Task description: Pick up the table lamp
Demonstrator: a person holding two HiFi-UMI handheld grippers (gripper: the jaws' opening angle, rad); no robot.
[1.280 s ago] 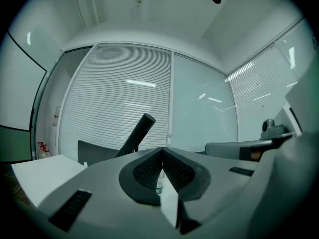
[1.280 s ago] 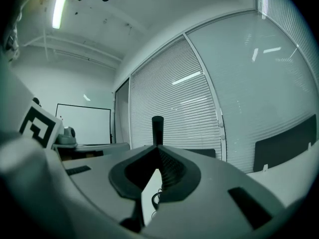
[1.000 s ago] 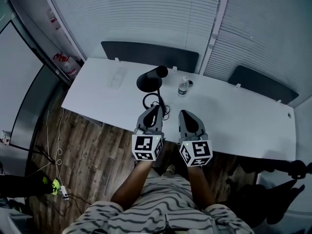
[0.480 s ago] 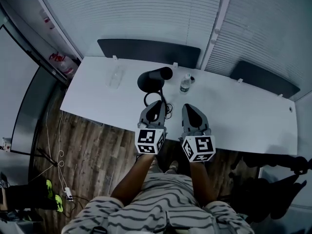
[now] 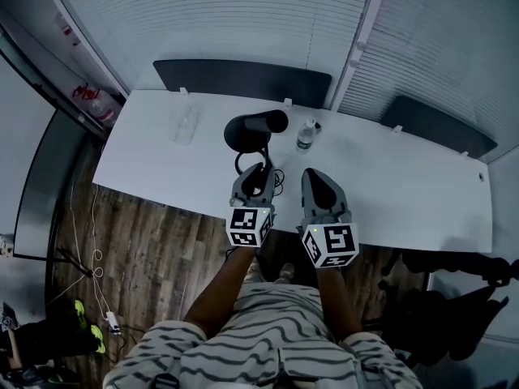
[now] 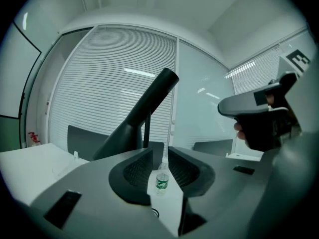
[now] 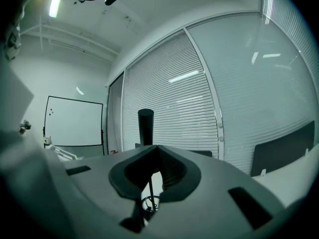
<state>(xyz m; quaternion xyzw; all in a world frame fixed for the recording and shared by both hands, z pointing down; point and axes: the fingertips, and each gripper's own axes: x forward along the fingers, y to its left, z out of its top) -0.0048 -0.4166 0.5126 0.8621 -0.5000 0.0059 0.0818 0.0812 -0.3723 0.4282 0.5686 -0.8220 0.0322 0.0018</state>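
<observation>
1. left hand-held gripper (image 6: 159,154): held level over the near part of the tabletop (image 5: 405,193). Its jaws stand apart with a moderate gap and have just been opening. Nothing lies between the pads and nothing is held.

2. right hand-held gripper (image 7: 157,147): just to the right of the left one, also level. The jaw tips meet, with nothing in their grip.

3. table lamp (image 5: 253,128): black, standing on the tabletop just ahead of the left hand-held gripper and apart from its pads. From that gripper, the thin stem and slanted tube-shaped head rise above and left of the gap. From the right hand-held gripper it stands ahead and to the left.

4. cable (image 7: 150,203): black, coiled on the tabletop at the lamp's foot, near the left hand-held gripper's tips.

5. bottle (image 5: 305,136): small, clear and upright, with a green label. It stands ahead of the right hand-held gripper, clear of its tips, and just right of the lamp. It also shows farther off through the left hand-held gripper's gap.

6. clear object (image 5: 185,125): lies flat, well to the left of the left hand-held gripper. Its kind cannot be made out.

7. dark panels (image 5: 243,79): two, along the tabletop's far edge, beyond both grippers. Closed blinds (image 5: 243,14) hang behind them.

8. striped top (image 5: 276,343): worn by the person, behind both grippers. A bare forearm runs to each one.

9. floor (image 5: 146,250): wood-patterned, below the tabletop's near edge.
</observation>
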